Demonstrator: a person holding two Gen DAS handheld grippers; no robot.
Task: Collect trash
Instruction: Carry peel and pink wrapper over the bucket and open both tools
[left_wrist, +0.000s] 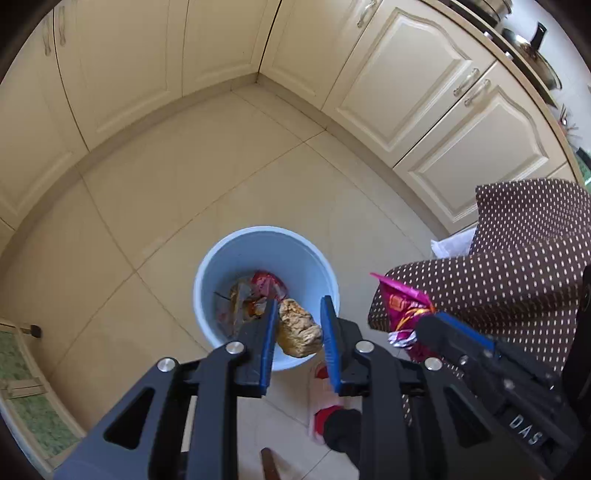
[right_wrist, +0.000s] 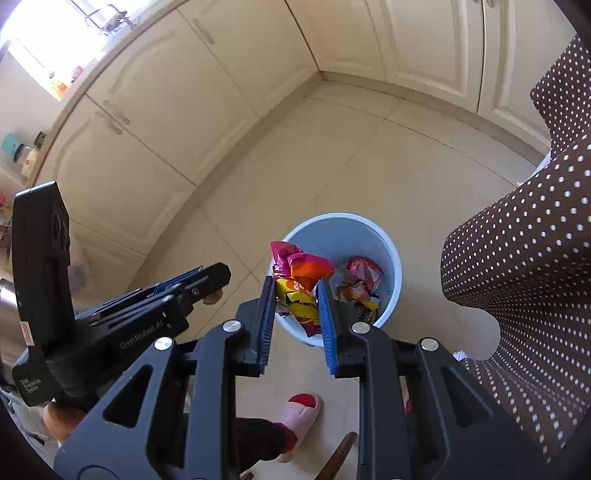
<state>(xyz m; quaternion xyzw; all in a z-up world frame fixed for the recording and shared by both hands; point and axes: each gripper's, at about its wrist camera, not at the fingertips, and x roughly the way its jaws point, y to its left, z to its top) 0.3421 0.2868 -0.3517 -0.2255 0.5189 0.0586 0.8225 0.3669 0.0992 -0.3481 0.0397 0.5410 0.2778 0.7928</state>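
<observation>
A light blue bin (left_wrist: 207, 273) stands on the tiled floor with several wrappers inside. My left gripper (left_wrist: 300, 310) is above its near rim, shut on a crumpled brown paper wad (left_wrist: 298, 330). My right gripper (right_wrist: 297, 295) is shut on a pink, orange and yellow snack wrapper (right_wrist: 301, 275), held over the left rim of the bin (right_wrist: 391, 254). The right gripper with the wrapper (left_wrist: 400, 306) also shows at right in the left wrist view. The left gripper (right_wrist: 216, 282) shows at left in the right wrist view.
Cream kitchen cabinets (left_wrist: 424, 92) wrap around the corner behind the bin. A brown polka-dot cloth (left_wrist: 528, 258) hangs over furniture at the right, also in the right wrist view (right_wrist: 535, 258). A foot in a pink slipper (right_wrist: 301, 417) stands just before the bin.
</observation>
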